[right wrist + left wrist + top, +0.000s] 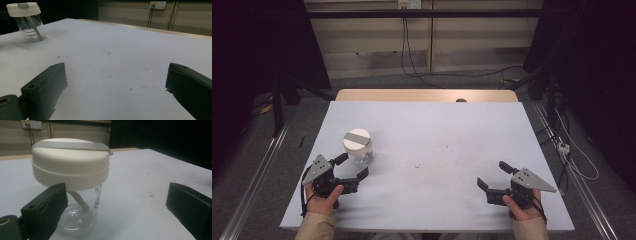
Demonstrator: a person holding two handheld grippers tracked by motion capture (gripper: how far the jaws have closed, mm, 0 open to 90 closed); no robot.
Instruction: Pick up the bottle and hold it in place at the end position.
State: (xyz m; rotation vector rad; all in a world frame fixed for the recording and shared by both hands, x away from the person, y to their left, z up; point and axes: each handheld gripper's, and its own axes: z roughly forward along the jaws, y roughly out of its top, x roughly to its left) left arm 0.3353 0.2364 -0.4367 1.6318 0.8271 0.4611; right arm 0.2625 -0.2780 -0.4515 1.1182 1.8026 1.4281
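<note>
White table (437,150) fills the middle of the high view, with a strip of wood showing along its far edge and grey floor with cables beyond. Dark areas close in both sides of the room; a wall socket sits at the back.

Jar (358,147): clear body, cream lid with a grey strap across the top, a pale stick inside. It stands upright in the left half of the table, well in from the left and near edges.

Left gripper (351,165): held in a hand (323,198) near the front-left corner, jaws spread wide. The jar stands just beyond the jaw tips, more toward one jaw; in the left gripper view that jaw overlaps the jar's lower body (75,215), contact cannot be told.

Right gripper (493,173): held near the front-right corner, jaws spread wide, nothing between them. It is close to the near edge and well apart from the jar (28,21).

Centre and far half of the table lie open, bearing a few dark specks (419,164).
</note>
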